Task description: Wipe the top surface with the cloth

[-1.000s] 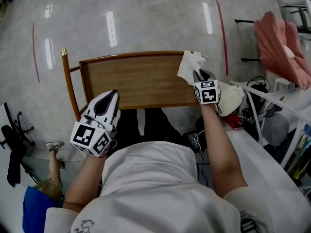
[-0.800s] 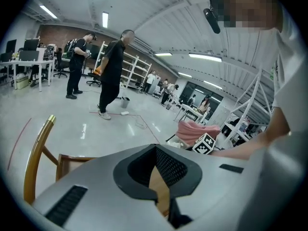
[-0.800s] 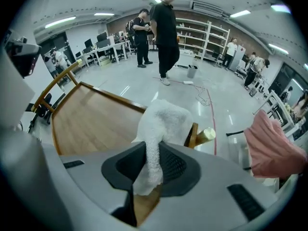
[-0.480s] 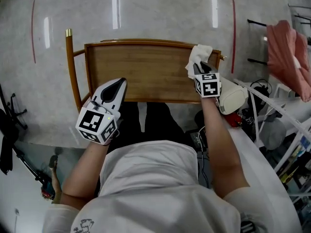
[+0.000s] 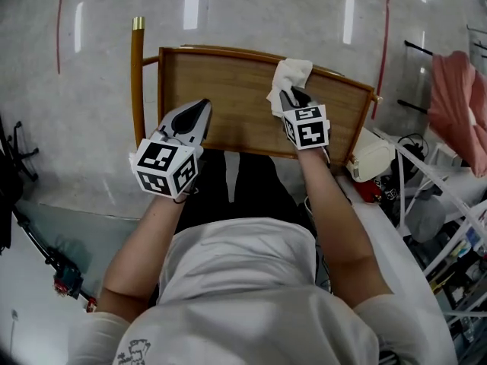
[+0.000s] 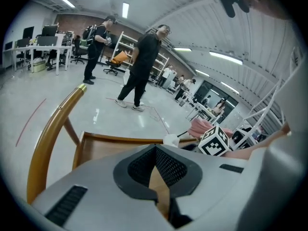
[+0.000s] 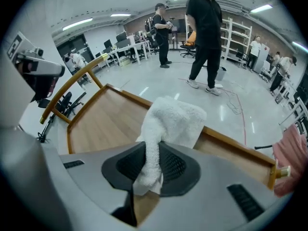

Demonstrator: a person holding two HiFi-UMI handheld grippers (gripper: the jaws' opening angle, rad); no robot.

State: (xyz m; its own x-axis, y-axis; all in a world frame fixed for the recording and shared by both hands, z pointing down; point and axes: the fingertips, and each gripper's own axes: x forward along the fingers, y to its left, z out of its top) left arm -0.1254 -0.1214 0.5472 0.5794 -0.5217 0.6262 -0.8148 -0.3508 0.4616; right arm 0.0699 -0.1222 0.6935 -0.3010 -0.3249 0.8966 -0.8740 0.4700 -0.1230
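The top surface is a rimmed wooden tray-like top of a cart with a curved wooden handle at its left. A white cloth lies bunched on the far middle-right of the wood, and my right gripper is shut on its near end. In the right gripper view the cloth runs from between the jaws out over the wooden top. My left gripper hovers over the near left part of the top, jaws closed with nothing between them; the wood lies ahead of it.
A polished grey floor surrounds the cart. To the right stand a pink-draped chair, a white pouch, cables and white tubing. Black gear sits at the left edge. People stand and walk farther off by desks and shelves.
My right gripper has carried the cloth leftward along the far side of the top, from the right corner toward the middle. The left gripper shifted slightly right over the near left part.
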